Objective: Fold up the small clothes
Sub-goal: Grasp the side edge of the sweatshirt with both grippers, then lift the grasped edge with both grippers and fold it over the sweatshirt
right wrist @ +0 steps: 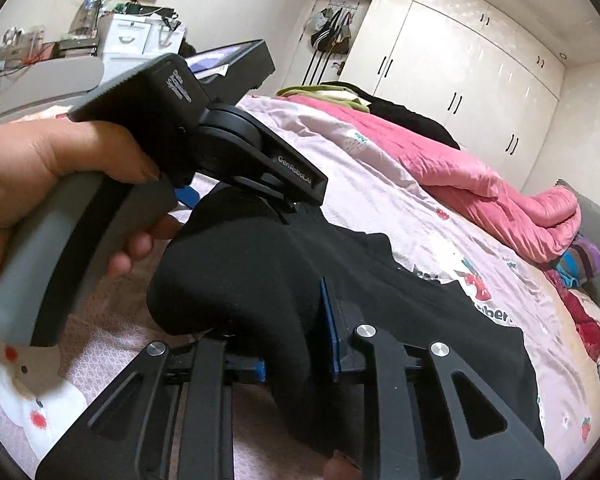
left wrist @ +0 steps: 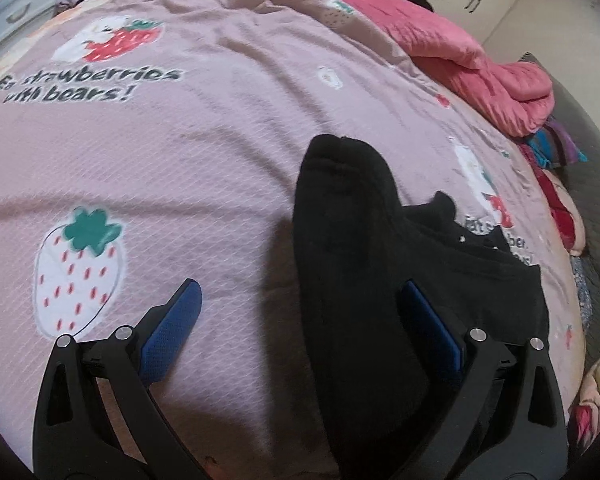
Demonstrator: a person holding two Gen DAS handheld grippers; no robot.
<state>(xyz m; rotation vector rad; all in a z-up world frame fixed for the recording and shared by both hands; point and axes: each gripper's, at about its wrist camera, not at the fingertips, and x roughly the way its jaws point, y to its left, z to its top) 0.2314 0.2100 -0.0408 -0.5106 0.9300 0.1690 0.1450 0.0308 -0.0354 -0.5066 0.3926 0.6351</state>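
Garment: your black sock point(left wrist: 340, 216) is a thick, soft knit with a rounded toe end, draped up off the bed; a flatter black cloth point(left wrist: 480, 272) lies beside it.
Bedding: a pink quilted sheet point(left wrist: 220, 160) with a diamond weave, printed strawberries and bears; a puffy pink comforter point(left wrist: 480, 68) is bunched along its far edge.
Left gripper point(left wrist: 300, 308): your fingers stand wide apart, with ribbed blue pads point(left wrist: 172, 332); the sock runs between them, nearer the right-hand pad.
Right gripper point(right wrist: 296, 340): your fingers are clamped narrow on the sock point(right wrist: 236, 272), which bulges above them.
Left hand point(right wrist: 40, 176): wrapped round the other tool's grey grip.
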